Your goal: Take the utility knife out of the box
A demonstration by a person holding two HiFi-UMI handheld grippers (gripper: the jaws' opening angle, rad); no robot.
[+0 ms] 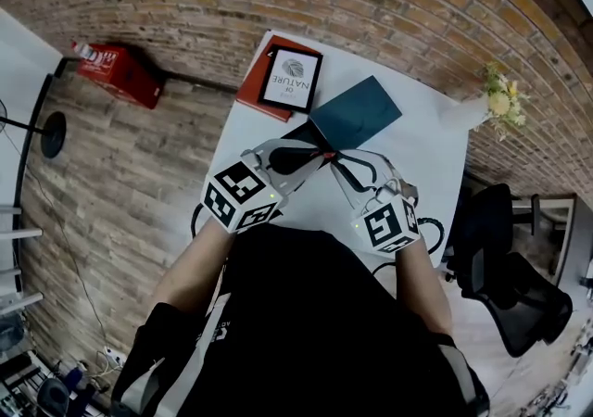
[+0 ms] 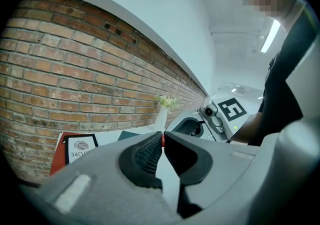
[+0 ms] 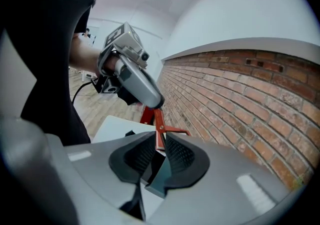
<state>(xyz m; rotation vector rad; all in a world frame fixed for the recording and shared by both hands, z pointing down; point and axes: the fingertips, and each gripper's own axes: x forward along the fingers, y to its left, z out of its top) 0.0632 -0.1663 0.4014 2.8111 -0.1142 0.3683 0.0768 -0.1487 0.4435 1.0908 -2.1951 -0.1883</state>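
Knife (image 3: 158, 124), red, hangs over the table (image 1: 435, 160) mid-scene, bridging both grippers. Far left lies a red book (image 1: 252, 91) with a framed card (image 1: 292, 80) on it. The left gripper (image 2: 163, 138) pinches the knife's end, jaws nearly together. The teal box (image 1: 357, 109) lies just beyond. The right gripper (image 3: 160, 141) stands narrow, clamping a teal slab (image 3: 159, 176), with the knife's other end between its tips.

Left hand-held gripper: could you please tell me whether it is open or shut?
Shut: the left hand-held gripper pinches the red tip of the utility knife between its jaws.
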